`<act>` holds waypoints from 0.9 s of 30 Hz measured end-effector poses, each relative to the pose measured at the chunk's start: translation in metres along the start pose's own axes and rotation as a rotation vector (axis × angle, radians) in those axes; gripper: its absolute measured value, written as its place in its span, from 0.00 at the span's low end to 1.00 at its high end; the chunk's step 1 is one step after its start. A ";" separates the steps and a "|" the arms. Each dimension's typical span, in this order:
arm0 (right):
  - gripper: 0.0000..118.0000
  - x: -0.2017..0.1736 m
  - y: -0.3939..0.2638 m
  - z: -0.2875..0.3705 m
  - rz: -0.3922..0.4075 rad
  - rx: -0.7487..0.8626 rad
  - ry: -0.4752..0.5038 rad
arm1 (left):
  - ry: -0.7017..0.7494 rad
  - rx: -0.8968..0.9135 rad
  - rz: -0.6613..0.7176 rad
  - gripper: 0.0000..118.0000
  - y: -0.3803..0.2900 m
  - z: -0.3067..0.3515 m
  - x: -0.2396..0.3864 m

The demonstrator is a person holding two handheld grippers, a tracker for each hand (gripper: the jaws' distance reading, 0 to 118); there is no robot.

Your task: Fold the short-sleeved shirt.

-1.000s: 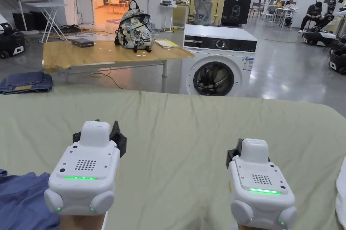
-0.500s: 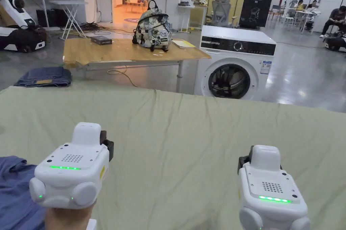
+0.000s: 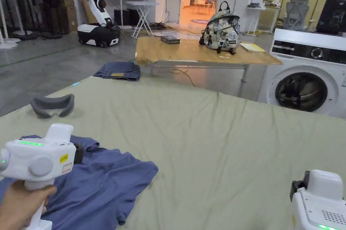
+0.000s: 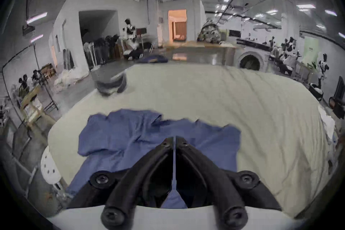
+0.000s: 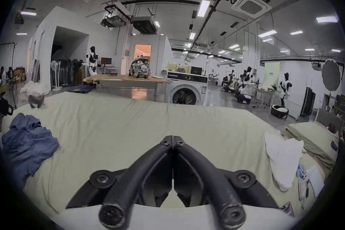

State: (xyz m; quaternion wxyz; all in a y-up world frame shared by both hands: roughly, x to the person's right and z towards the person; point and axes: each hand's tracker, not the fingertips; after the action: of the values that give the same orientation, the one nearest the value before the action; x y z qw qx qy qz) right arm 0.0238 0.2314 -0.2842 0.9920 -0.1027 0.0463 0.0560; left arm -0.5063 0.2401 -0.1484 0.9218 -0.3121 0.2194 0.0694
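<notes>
A crumpled blue short-sleeved shirt [image 3: 101,186] lies on the green sheet [image 3: 209,146] at its near left corner. My left gripper [image 3: 79,153] hovers above the shirt, held in a hand and turned on its side. In the left gripper view its jaws [image 4: 175,138] are shut with nothing held, and the shirt [image 4: 130,131] spreads below them. My right gripper [image 3: 299,184] sits at the near right over bare sheet. Its jaws [image 5: 173,138] are shut and empty, with the shirt [image 5: 28,144] far off to its left.
A grey face pad [image 3: 52,105] lies on the sheet's far left. A white cloth [image 5: 283,157] rests at the sheet's right edge. Beyond the sheet are folded jeans [image 3: 118,71], a wooden table [image 3: 182,53] with a backpack [image 3: 223,31], and a washing machine [image 3: 304,82].
The head camera has swung left, bringing more of the shirt into view. My left gripper has gone left over the shirt and rolled onto its side. The right gripper stays low at the right.
</notes>
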 end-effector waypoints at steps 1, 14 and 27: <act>0.00 -0.001 -0.002 -0.002 0.000 -0.008 0.003 | -0.004 -0.049 0.014 0.00 -0.002 -0.007 -0.010; 0.00 -0.003 -0.023 -0.009 0.043 -0.092 0.019 | -0.072 -0.357 0.092 0.70 -0.028 -0.076 -0.050; 0.00 -0.005 -0.035 -0.007 0.061 -0.125 0.021 | -0.006 -0.397 -0.071 0.23 -0.038 -0.085 -0.034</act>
State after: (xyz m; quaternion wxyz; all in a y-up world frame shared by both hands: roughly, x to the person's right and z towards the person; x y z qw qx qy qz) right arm 0.0223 0.1954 -0.2834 0.9810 -0.1634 0.0562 0.0880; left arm -0.5578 0.1582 -0.1727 0.8445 -0.4952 0.1876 0.0796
